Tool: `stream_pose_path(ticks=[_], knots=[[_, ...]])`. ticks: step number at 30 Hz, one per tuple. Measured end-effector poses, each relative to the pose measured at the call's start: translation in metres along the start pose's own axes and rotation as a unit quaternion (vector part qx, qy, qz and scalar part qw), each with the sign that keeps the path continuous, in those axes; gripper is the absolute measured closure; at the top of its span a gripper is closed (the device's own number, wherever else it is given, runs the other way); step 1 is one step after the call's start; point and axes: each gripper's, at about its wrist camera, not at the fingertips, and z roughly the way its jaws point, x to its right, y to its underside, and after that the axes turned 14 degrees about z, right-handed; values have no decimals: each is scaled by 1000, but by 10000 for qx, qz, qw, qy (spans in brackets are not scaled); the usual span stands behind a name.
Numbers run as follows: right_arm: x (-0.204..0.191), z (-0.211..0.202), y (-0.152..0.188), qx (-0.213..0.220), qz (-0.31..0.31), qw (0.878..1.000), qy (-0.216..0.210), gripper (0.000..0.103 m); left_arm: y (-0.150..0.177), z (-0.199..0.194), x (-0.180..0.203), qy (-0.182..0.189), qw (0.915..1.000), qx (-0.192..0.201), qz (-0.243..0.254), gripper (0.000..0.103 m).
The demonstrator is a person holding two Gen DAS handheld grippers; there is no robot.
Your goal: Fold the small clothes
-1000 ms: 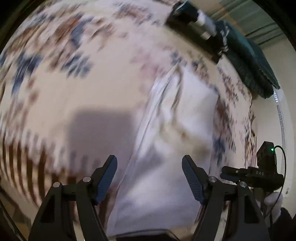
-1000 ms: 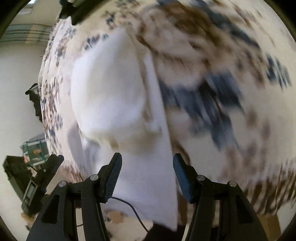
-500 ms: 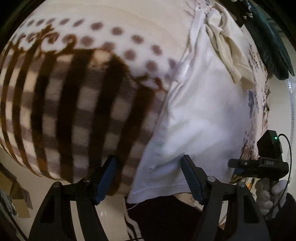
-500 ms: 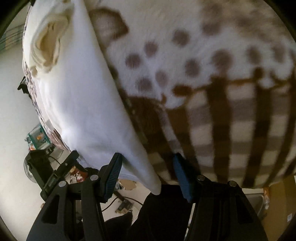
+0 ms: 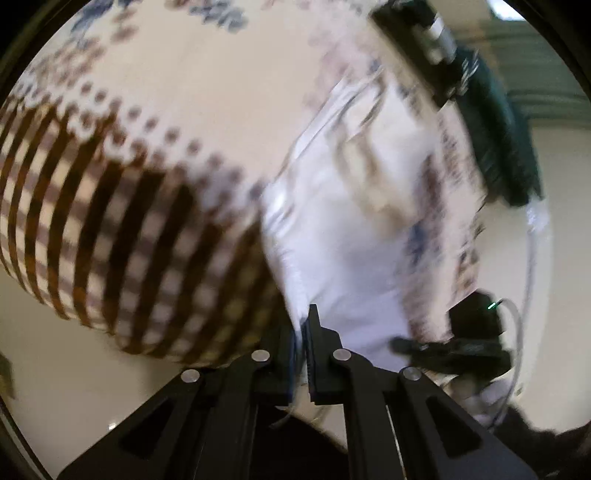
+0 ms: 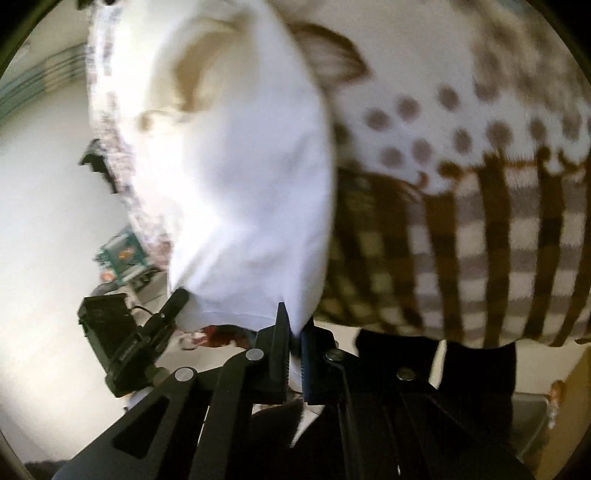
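Note:
A white garment lies lengthwise on a patterned blanket, with a cream cloth bunched on its far part. My left gripper is shut on the garment's near left hem corner. In the right wrist view the same white garment hangs toward me, and my right gripper is shut on its near right hem corner. The other gripper shows at the edge of each view, the right one in the left wrist view and the left one in the right wrist view. Both frames are motion-blurred.
The blanket has brown stripes and dots near its front edge and blue floral print farther back. A dark green cushion and a black device lie at the far end. Pale floor lies beside the bed.
Both grippers went from open over the garment's hem to shut on its two near corners. The view has since swung, with the hem lifted slightly off the blanket's edge.

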Motion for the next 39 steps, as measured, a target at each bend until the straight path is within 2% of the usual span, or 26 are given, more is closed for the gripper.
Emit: stream_pose_path(ticks=[3, 6, 10, 12, 14, 15, 16, 17, 18, 19, 20, 21, 23, 25, 27, 30, 32, 33, 34, 35, 36, 38, 39], knots=[[-21, -25, -5, 132, -20, 9991, -401, 98, -30, -12, 17, 283, 9986, 448, -59, 100], [-48, -57, -23, 450, -172, 9963, -719, 98, -79, -11, 32, 674, 9939, 877, 13, 100], [-89, -97, -67, 1041, -274, 9886, -1054, 99, -151, 16, 52, 723, 9884, 1307, 279, 100], [-107, -112, -94, 1280, -239, 9831, -1286, 98, -189, 32, 53, 848, 9863, 1389, 265, 99], [-121, -125, -120, 1454, -128, 9792, -1411, 98, -226, 50, 50, 727, 9878, 1363, 180, 96], [-125, -129, -135, 1551, -25, 9767, -1486, 97, -241, 55, 46, 710, 9878, 1377, 152, 87], [-128, -134, -148, 1611, 76, 9740, -1591, 97, -253, 58, 44, 633, 9875, 1433, 164, 67], [-131, -137, -162, 1655, 185, 9714, -1696, 93, -264, 59, 42, 586, 9870, 1488, 173, 54], [-132, -141, -170, 1729, 222, 9702, -1686, 79, -269, 58, 40, 604, 9860, 1546, 154, 41], [-133, -145, -174, 1802, 230, 9690, -1677, 70, -273, 57, 38, 604, 9846, 1635, 131, 41], [-133, -150, -177, 1906, 208, 9667, -1695, 53, -276, 55, 36, 547, 9844, 1667, 142, 41], [-133, -154, -177, 1998, 145, 9656, -1660, 48, -276, 53, 35, 463, 9851, 1645, 185, 41], [-134, -161, -181, 2082, 55, 9666, -1495, 48, -275, 56, 32, 168, 9877, 1514, 339, 41], [-125, -161, -184, 2153, -30, 9698, -1143, 48, -272, 70, 28, -90, 9917, 1193, 472, 41], [-118, -154, -188, 2117, -105, 9735, -853, 48, -272, 94, 22, -142, 9955, 765, 534, 41], [-106, -138, -201, 1974, 6, 9774, -750, 48, -278, 132, 18, -71, 9978, 227, 618, 41], [-106, -132, -213, 1953, 58, 9772, -832, 48, -283, 148, 19, -2, 9976, 108, 683, 45], [-107, -129, -217, 1951, 51, 9765, -911, 49, -285, 151, 21, 7, 9972, 124, 737, 64], [-110, -128, -221, 1978, -2, 9751, -1004, 52, -287, 154, 25, 49, 9963, 151, 839, 98], [-112, -128, -223, 1998, -22, 9743, -1043, 78, -290, 154, 29, 27, 9957, 164, 907, 97], [-116, -127, -225, 1991, -18, 9744, -1045, 96, -292, 152, 32, 53, 9949, 244, 978, 98], [-123, -132, -224, 2295, -102, 9689, -919, 99, -296, 146, 35, 118, 9941, 379, 1014, 98], [-127, -135, -223, 2502, -149, 9656, -697, 99, -299, 146, 35, 179, 9943, 365, 981, 98]])
